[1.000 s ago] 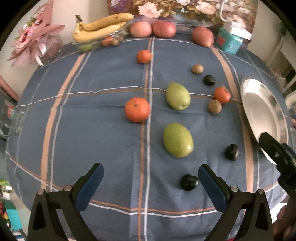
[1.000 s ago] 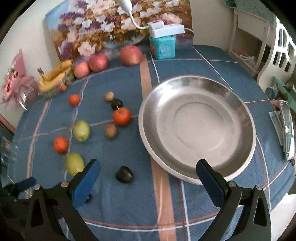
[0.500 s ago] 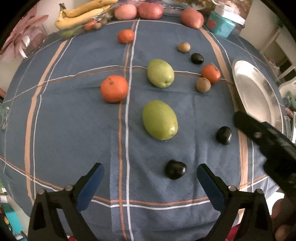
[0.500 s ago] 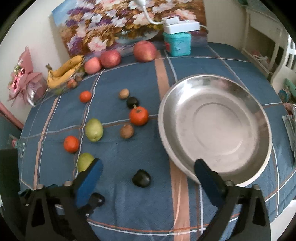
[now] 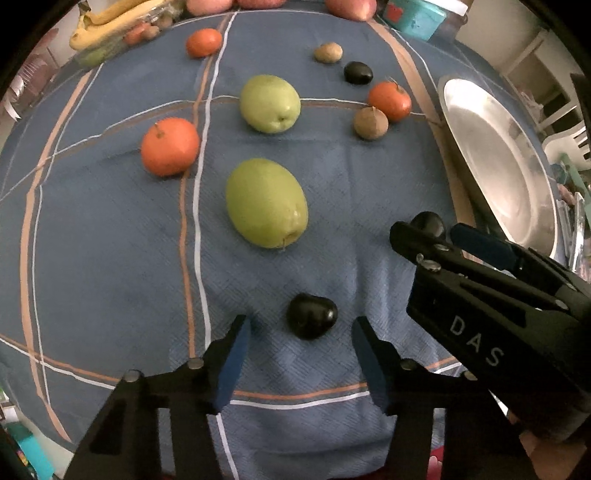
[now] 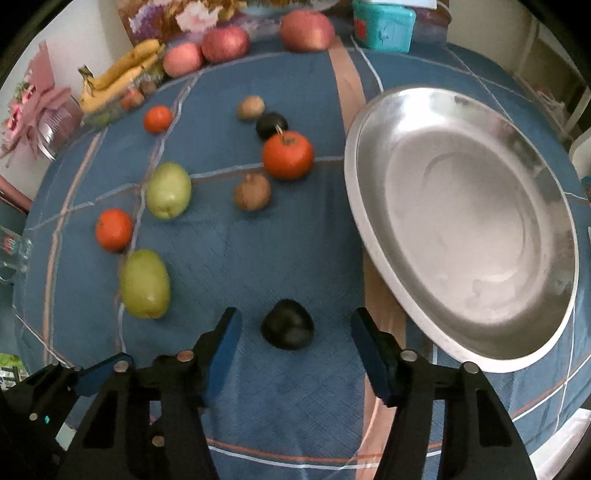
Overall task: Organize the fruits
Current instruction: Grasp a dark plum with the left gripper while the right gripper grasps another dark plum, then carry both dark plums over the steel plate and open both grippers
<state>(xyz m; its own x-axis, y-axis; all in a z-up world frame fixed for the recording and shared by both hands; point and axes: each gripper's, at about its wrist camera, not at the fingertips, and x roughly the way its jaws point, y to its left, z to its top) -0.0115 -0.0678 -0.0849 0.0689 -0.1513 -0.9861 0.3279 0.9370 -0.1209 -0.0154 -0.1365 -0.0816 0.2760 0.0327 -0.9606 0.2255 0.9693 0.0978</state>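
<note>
Fruit lies scattered on a blue checked tablecloth. My left gripper (image 5: pixel 301 341) is open, its blue-padded jaws on either side of a black plum (image 5: pixel 311 320), not touching it. My right gripper (image 6: pixel 295 343) is open around another black plum (image 6: pixel 288 329), which also shows in the left wrist view (image 5: pixel 428 223) between its tips. Two green mangoes (image 5: pixel 266 202) (image 5: pixel 269 102), oranges (image 5: pixel 170 146) (image 6: pixel 288 155), brown fruits (image 5: pixel 370 123) and a third black plum (image 5: pixel 357 72) lie farther out. The steel plate (image 6: pixel 461 221) stands empty at the right.
Bananas (image 6: pixel 122 74), apples (image 6: pixel 225 42) and a teal box (image 6: pixel 382 24) line the table's far edge before a flower painting. A pink bouquet (image 6: pixel 33 110) stands at the far left. The table's near edge is just behind both grippers.
Both grippers have moved forward and down toward the cloth. Each now has a black plum between its open jaws. The right gripper has come into the left wrist view.
</note>
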